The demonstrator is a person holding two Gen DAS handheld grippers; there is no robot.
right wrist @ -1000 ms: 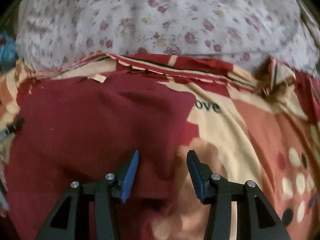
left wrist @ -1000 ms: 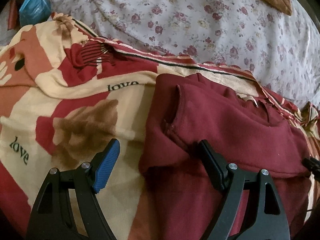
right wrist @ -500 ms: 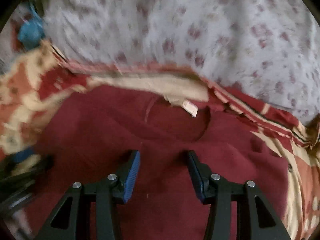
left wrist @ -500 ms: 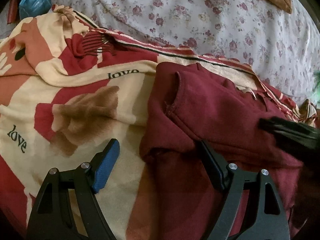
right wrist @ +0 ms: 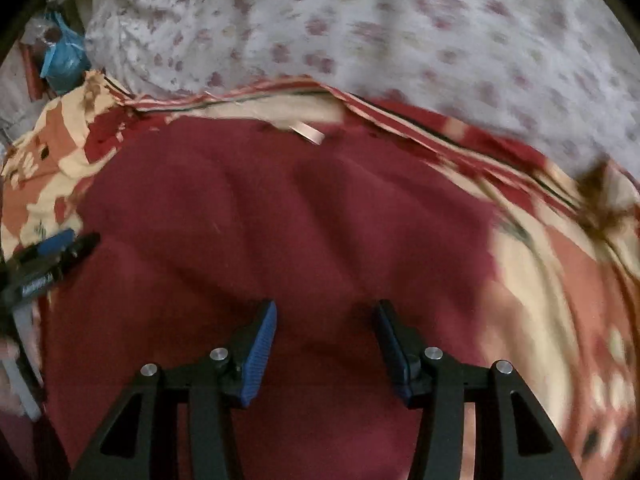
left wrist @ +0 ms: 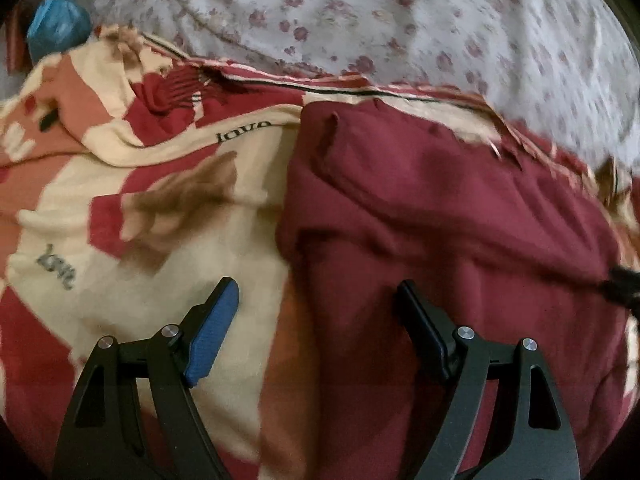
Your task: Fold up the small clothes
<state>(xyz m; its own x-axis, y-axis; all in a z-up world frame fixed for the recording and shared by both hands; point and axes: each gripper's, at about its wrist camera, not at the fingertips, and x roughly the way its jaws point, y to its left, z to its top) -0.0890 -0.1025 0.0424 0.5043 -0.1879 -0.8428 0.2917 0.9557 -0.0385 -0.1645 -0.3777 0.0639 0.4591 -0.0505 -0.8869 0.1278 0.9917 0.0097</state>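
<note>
The maroon shirt (left wrist: 460, 216) lies partly folded on the patterned blanket (left wrist: 120, 200). Both views are motion-blurred. The left tool (left wrist: 318, 312) is released, straddling the shirt's left edge; the right tool (right wrist: 325, 334) hangs released over its middle.

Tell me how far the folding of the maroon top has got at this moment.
Done: the maroon top lies spread on the patterned blanket, its left side already turned inward. In hand: nothing; the left gripper and right gripper are both open over the cloth. Left: the remaining folds.
</note>
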